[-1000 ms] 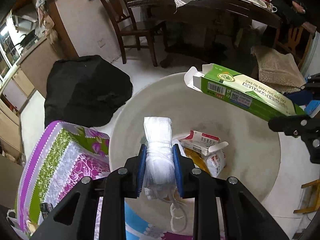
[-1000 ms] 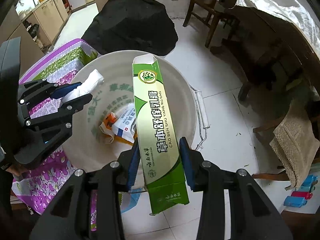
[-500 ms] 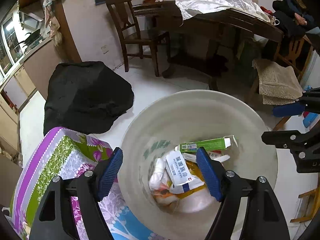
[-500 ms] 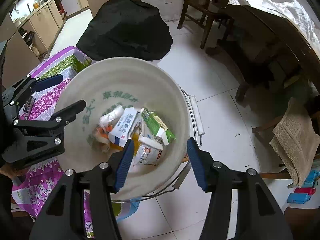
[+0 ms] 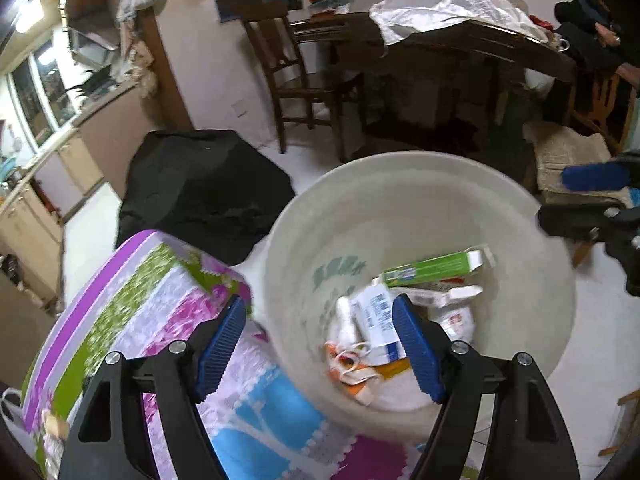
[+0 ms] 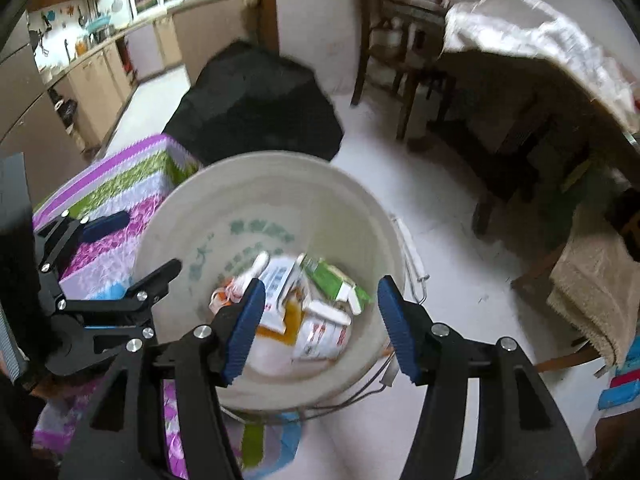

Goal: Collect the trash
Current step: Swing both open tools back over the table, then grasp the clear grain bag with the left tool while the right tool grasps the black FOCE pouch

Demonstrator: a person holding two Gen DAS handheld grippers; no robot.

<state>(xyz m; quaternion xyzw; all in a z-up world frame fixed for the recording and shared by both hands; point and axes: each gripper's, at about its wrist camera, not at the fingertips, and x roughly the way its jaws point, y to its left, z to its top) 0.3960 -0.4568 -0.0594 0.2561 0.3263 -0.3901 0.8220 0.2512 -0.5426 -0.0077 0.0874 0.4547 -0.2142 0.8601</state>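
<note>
A cream plastic bucket [image 5: 420, 196] stands on the floor; it also shows in the right wrist view [image 6: 280, 176]. Inside lie a green carton [image 5: 432, 270], a white roll [image 5: 345, 316], a white and blue box [image 5: 378, 320] and other packets. The green carton [image 6: 330, 280] and white and blue box [image 6: 280, 280] also show in the right wrist view. My left gripper [image 5: 320, 344] is open and empty above the bucket's near left rim. My right gripper [image 6: 320, 324] is open and empty above the bucket's near rim.
A flowered purple, green and blue cloth [image 5: 132, 308] covers a surface left of the bucket. A black bag [image 5: 200, 188] lies behind it. A wooden chair [image 5: 296, 76] and a dark table [image 5: 460, 52] stand beyond. A stool with a beige towel [image 6: 596, 280] is at right.
Both grippers have opened: the white roll and the green carton have dropped into the bucket. Both grippers have since drawn back and tilted upward.
</note>
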